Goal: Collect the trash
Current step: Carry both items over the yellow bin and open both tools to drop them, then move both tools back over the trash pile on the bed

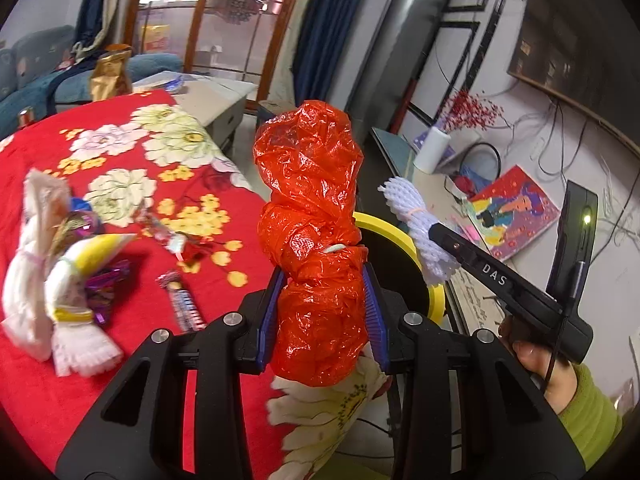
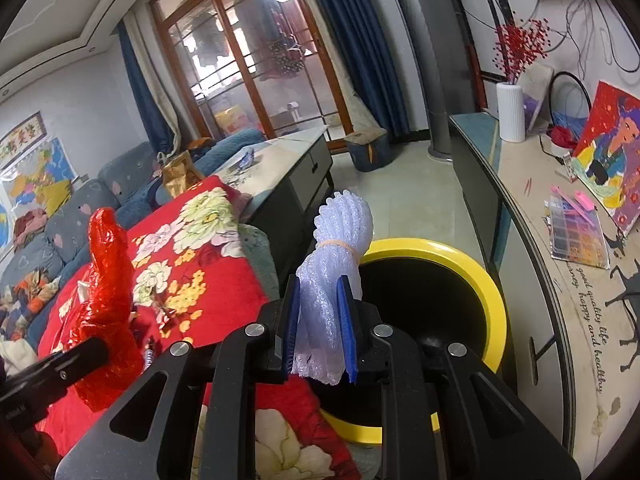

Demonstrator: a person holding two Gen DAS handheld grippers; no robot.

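My left gripper is shut on a crumpled red plastic bag tied with a band, held upright at the table's right edge. My right gripper is shut on a bundle of white foam netting bound with a rubber band, just over the near rim of the yellow-rimmed black bin. In the left wrist view the right gripper and its foam netting show at the right, over the bin. The red bag also stands at the left of the right wrist view.
The table wears a red flowered cloth with more trash on it: white foam nets, a yellow-tipped bundle and candy wrappers. A long counter with a white vase and a painting runs on the right.
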